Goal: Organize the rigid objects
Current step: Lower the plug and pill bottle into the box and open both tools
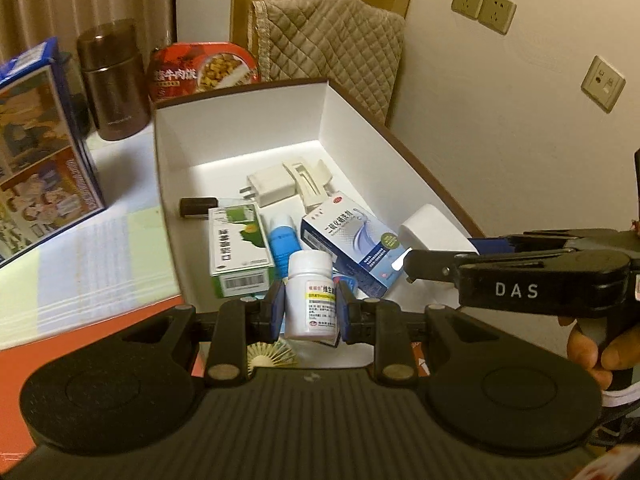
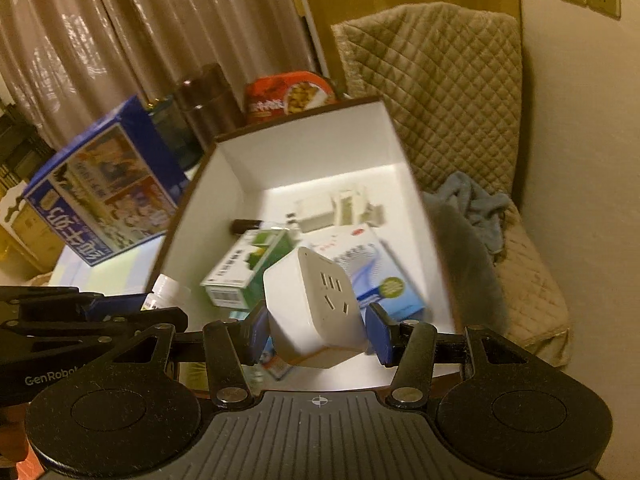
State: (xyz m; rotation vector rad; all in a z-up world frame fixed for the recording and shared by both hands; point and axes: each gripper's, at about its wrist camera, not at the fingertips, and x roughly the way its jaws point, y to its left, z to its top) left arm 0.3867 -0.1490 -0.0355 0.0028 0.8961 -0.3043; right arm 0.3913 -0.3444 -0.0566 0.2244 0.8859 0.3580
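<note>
My left gripper (image 1: 310, 306) is shut on a white pill bottle (image 1: 310, 292) and holds it upright over the near end of the white storage box (image 1: 240, 120). My right gripper (image 2: 318, 330) is shut on a white cube socket adapter (image 2: 316, 308), also seen in the left wrist view (image 1: 432, 228), over the same box (image 2: 304, 148). Inside lie a green medicine box (image 1: 236, 248), a blue-white medicine box (image 1: 348, 244), a blue tube (image 1: 284, 240), a white charger (image 1: 270, 188), a white clip (image 1: 308, 180) and a small black stick (image 1: 198, 207). The pill bottle's cap shows at left in the right wrist view (image 2: 166, 290).
A brown thermos (image 1: 112, 80), a red food tray (image 1: 204, 70) and a blue illustrated box (image 1: 40, 140) stand around the storage box on the table. A quilted chair (image 2: 440, 100) with a grey cloth (image 2: 476, 208) sits to the right by the wall.
</note>
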